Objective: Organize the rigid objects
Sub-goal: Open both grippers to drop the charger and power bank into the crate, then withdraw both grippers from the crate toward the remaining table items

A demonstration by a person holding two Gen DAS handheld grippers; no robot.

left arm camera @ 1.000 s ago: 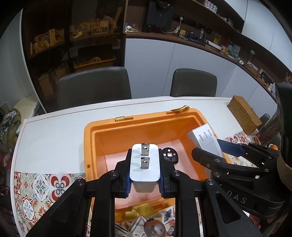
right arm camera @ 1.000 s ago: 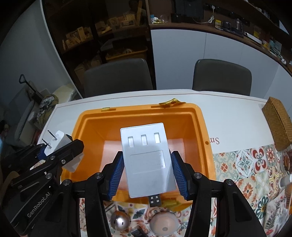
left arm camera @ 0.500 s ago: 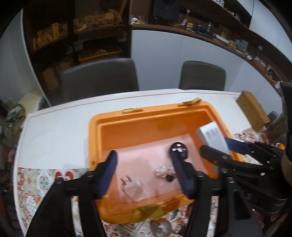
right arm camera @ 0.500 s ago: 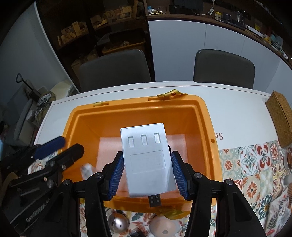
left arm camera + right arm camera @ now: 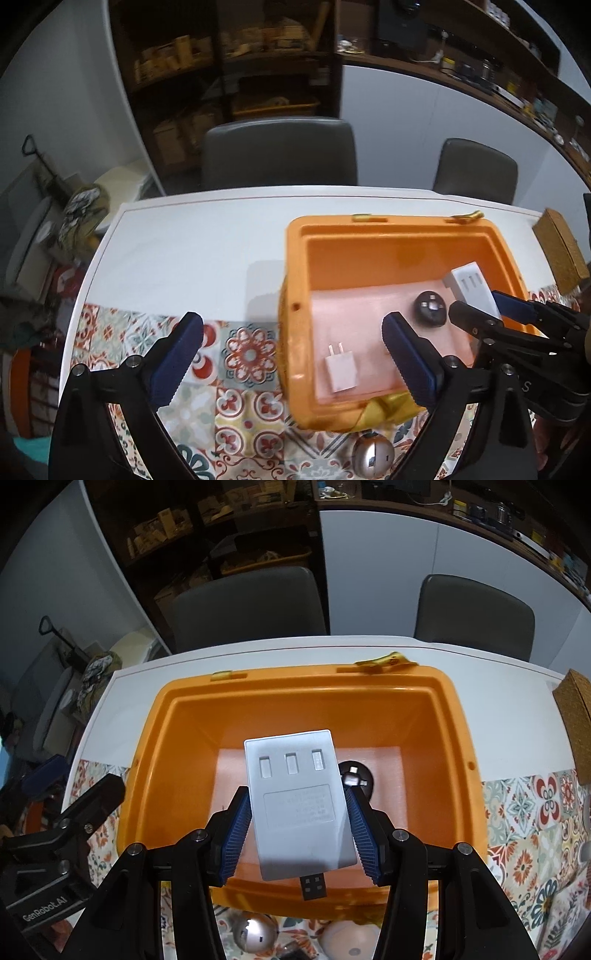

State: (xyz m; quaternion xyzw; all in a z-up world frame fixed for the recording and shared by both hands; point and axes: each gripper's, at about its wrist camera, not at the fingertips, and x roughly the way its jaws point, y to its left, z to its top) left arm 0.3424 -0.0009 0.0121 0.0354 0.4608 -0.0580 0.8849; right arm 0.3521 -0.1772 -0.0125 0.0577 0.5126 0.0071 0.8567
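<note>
over the orange bin, the right tool clamps the white usb hub.

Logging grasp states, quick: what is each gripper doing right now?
Left gripper: open, holding nothing.
Right gripper: closed on the white USB hub, above the orange bin.

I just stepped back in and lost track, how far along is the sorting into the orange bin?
Done: a white plug adapter and a round black piece lie on the floor of the orange bin. The left gripper is open and empty. In hand: the right gripper grips a grey USB hub over the bin. Left: a silver ball and a beige round object sit on the patterned cloth by the bin's near wall.
</note>
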